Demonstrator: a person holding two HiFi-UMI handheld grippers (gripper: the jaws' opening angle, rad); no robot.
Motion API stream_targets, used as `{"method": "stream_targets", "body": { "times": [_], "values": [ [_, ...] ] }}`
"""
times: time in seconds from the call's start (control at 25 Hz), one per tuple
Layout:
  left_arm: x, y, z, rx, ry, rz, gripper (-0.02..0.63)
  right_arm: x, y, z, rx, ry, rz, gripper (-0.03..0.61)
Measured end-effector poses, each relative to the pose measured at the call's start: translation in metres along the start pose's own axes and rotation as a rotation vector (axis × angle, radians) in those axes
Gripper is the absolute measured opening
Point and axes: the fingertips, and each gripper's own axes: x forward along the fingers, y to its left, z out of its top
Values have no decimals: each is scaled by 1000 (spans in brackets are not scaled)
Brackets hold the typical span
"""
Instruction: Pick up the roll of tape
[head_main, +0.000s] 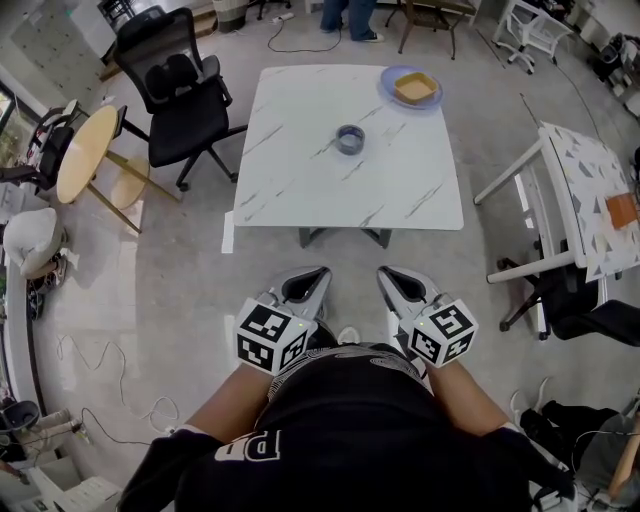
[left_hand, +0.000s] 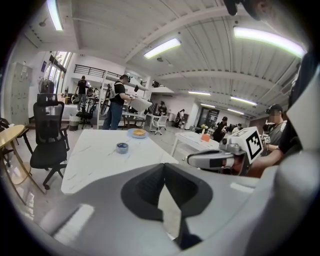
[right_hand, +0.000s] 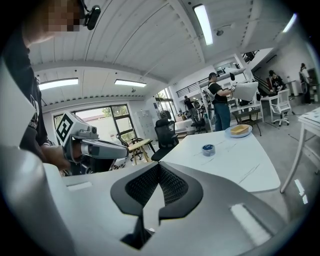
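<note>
You stand back from the table (head_main: 300, 175), left gripper (head_main: 316, 276) and right gripper (head_main: 389, 276) at your waist, jaws pressed together, empty. The tape (head_main: 350, 139) lies well ahead, mid-table, near the plate (head_main: 387, 82).

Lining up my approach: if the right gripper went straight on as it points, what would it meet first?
Probably nothing close: the right gripper points above the white table's near left corner, with the tape roll off to the right. Depth is unclear.

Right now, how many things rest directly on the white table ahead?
2: a roll of tape near the middle of the table, and a plate at its far right corner.
</note>
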Motion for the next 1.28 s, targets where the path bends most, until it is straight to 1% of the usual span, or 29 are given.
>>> {"method": "stream_targets", "body": {
  "times": [0.28, 0.48, 0.64, 0.84, 1.04, 1.28],
  "values": [
    [22, 27, 14, -11, -9, -8, 58, 23, -17, 10, -15, 14, -10, 0],
    [39, 50, 23, -19, 11, -20, 58, 46, -33, 16, -5, 43, -20, 0],
    [56, 75, 43, -21, 10, -30, 58, 71, -47, 33, -19, 53, -24, 0],
    [80, 106, 70, -1, 13, -58, 58, 105, -68, 53, -16, 56, -50, 0],
    [101, 140, 87, 6, 41, -85, 58, 137, -85, 72, -4, 54, -82, 0],
    [122, 176, 107, 43, 54, -131, 58, 171, -101, 85, 3, 62, -135, 0]
  ]
}}
